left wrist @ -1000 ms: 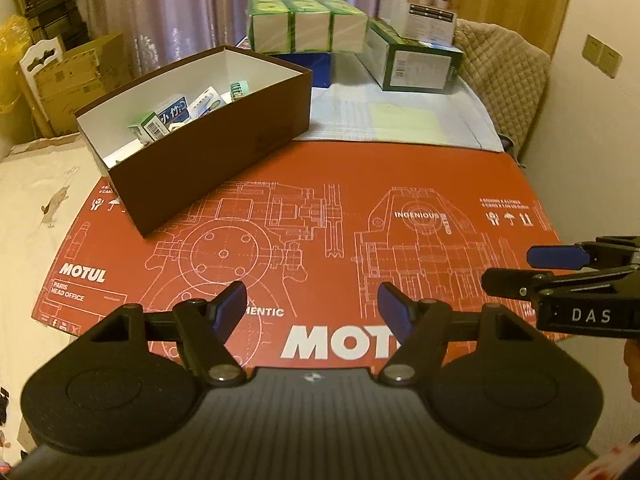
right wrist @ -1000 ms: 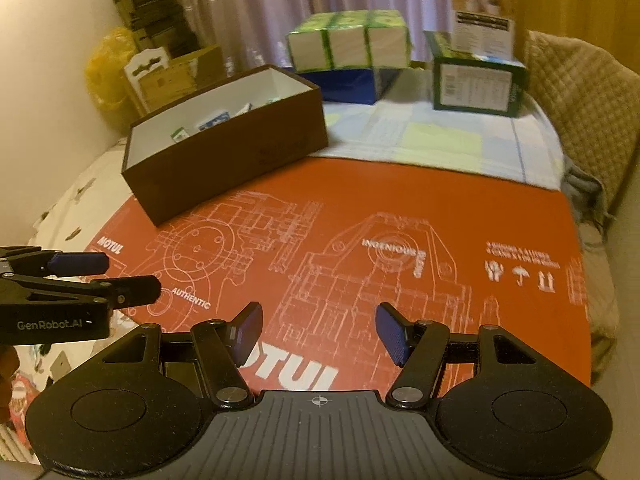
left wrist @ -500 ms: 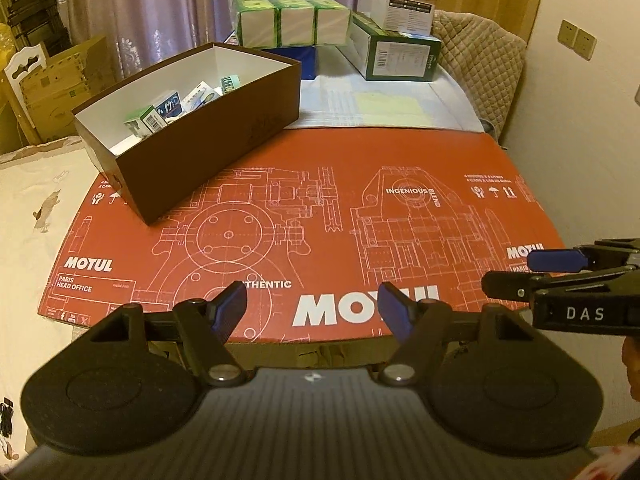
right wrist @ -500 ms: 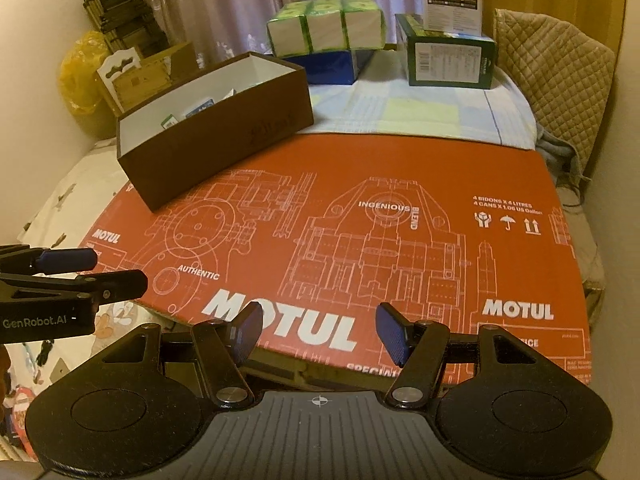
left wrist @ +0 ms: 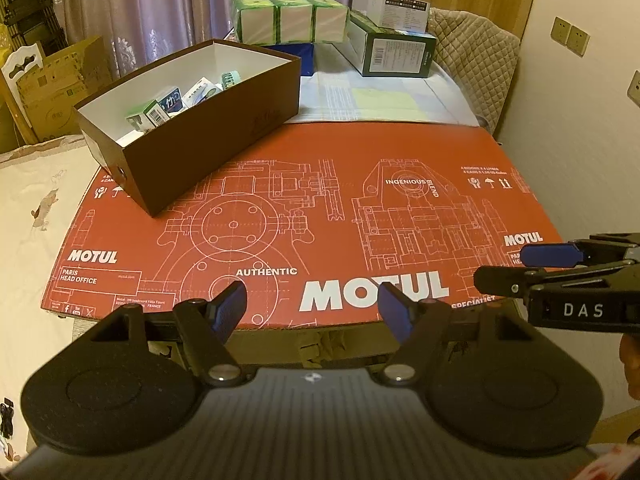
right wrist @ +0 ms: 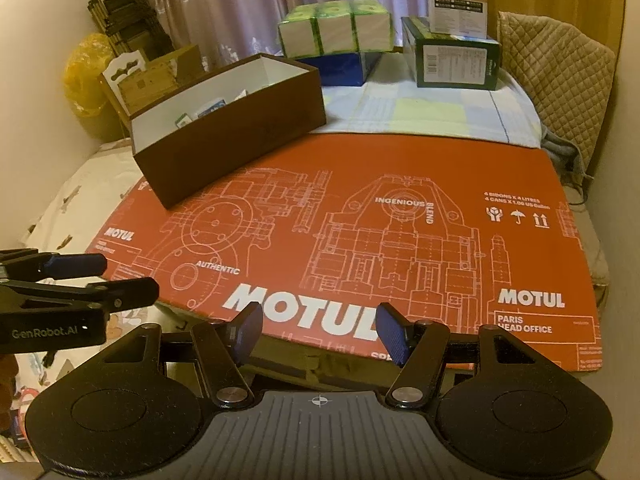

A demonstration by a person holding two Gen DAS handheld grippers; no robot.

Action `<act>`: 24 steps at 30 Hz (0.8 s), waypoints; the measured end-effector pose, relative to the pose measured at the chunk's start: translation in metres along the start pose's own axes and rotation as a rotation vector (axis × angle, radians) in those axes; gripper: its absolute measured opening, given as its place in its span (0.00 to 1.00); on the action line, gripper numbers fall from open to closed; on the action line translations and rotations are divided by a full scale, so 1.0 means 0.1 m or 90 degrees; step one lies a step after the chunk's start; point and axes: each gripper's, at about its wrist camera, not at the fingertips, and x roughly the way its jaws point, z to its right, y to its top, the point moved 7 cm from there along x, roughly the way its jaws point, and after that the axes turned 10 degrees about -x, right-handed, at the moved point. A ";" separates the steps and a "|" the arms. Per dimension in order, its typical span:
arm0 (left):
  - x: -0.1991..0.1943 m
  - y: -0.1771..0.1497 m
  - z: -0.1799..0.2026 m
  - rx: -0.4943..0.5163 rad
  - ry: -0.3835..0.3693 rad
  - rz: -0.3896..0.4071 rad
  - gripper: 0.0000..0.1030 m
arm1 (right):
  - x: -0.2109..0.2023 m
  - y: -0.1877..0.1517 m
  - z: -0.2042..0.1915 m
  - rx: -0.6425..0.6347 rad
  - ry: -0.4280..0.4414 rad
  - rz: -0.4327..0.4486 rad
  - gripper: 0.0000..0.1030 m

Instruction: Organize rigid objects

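Both the left gripper [left wrist: 312, 312] and right gripper [right wrist: 318, 330] hang spread and empty-handed before the red printed cardboard sheet [left wrist: 340, 216], well short of the brown open-topped cardboard box [left wrist: 208, 120] of small packets.

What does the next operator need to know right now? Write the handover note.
Left gripper: jaws open, empty, held at the near edge of the red Motul cardboard sheet.
Right gripper: jaws open, empty, held beside the left one.
Brown box: on the sheet's far left corner, holding several small packages.
Done: those packages are in the box.
Left: no loose items show on the sheet; the stacked cartons behind it are untouched.
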 end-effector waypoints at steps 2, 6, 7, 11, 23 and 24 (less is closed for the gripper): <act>-0.01 0.00 -0.01 0.000 -0.001 0.002 0.67 | 0.00 0.01 -0.02 -0.001 0.000 0.001 0.58; -0.01 0.01 -0.02 0.000 -0.002 0.004 0.67 | 0.01 0.02 -0.05 -0.003 0.000 0.001 0.58; -0.01 0.01 -0.02 0.000 -0.002 0.004 0.67 | 0.01 0.02 -0.05 -0.004 -0.001 0.002 0.58; -0.01 0.01 -0.02 0.000 -0.003 0.004 0.67 | 0.02 0.03 -0.05 -0.005 0.000 0.002 0.58; 0.03 0.05 -0.02 -0.001 -0.003 0.003 0.67 | 0.07 0.06 -0.04 -0.007 0.002 -0.004 0.58; 0.04 0.05 -0.03 -0.003 -0.002 0.004 0.67 | 0.07 0.06 -0.04 -0.008 0.003 -0.004 0.58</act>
